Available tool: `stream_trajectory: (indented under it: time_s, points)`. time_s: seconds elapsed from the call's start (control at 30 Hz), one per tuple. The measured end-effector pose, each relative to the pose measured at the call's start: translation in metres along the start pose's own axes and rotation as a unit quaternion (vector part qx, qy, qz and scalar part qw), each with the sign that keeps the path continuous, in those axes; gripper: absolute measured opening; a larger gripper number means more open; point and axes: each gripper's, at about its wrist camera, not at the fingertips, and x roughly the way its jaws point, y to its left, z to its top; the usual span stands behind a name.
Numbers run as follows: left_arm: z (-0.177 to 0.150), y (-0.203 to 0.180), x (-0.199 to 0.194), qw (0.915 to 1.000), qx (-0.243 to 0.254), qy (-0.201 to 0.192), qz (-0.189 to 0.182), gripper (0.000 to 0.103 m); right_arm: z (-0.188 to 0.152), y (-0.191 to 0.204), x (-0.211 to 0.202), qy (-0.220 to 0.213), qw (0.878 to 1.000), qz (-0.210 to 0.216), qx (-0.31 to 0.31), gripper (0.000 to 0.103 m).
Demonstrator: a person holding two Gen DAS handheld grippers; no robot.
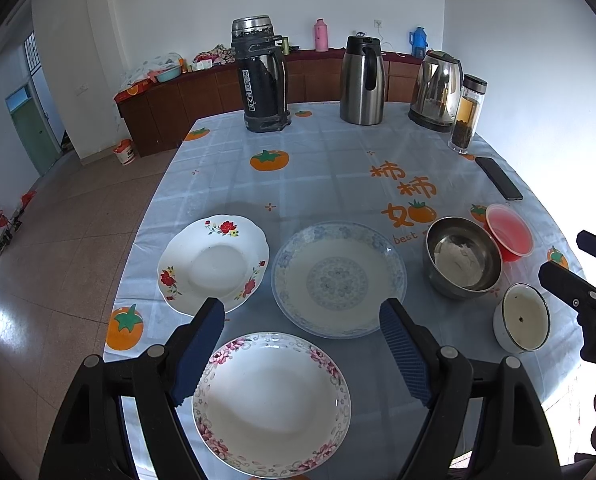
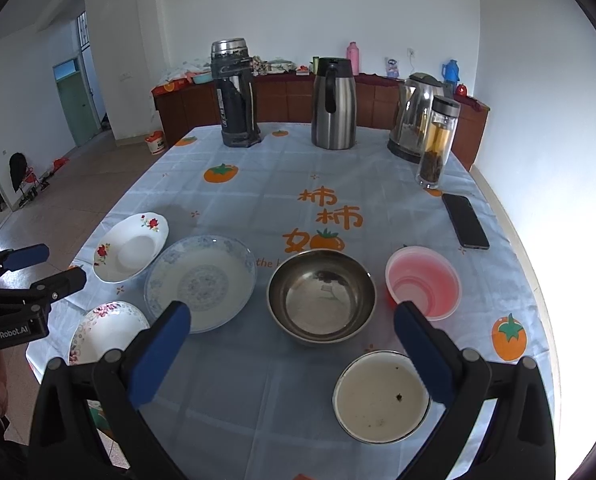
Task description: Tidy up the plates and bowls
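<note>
— Hovering with jaws spread wide, left gripper (image 1: 302,344) above the pink-flowered plate (image 1: 272,404) at 6 o'clock; nothing grasped.

— Blue-patterned plate (image 1: 338,278) just beyond, red-flowered plate (image 1: 214,262) at 10 o'clock. Right gripper (image 2: 292,342), also released, over the steel bowl (image 2: 322,294); white enamel bowl (image 2: 380,396) at 5, pink plastic bowl (image 2: 424,282) at 2.

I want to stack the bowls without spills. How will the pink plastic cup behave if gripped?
The pink plastic cup looks thin and translucent, so probably light and squashy. Its tapered walls may slip through open pads.
</note>
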Motion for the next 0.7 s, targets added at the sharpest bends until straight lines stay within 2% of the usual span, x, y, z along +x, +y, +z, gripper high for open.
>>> stream_trajectory:
  time_s: [0.7]
  points:
    - [0.000,0.001,0.012,1.0000,0.000,0.006,0.000,0.082,0.000,0.000,0.003,0.001,1.000,0.001,-0.001,0.103]
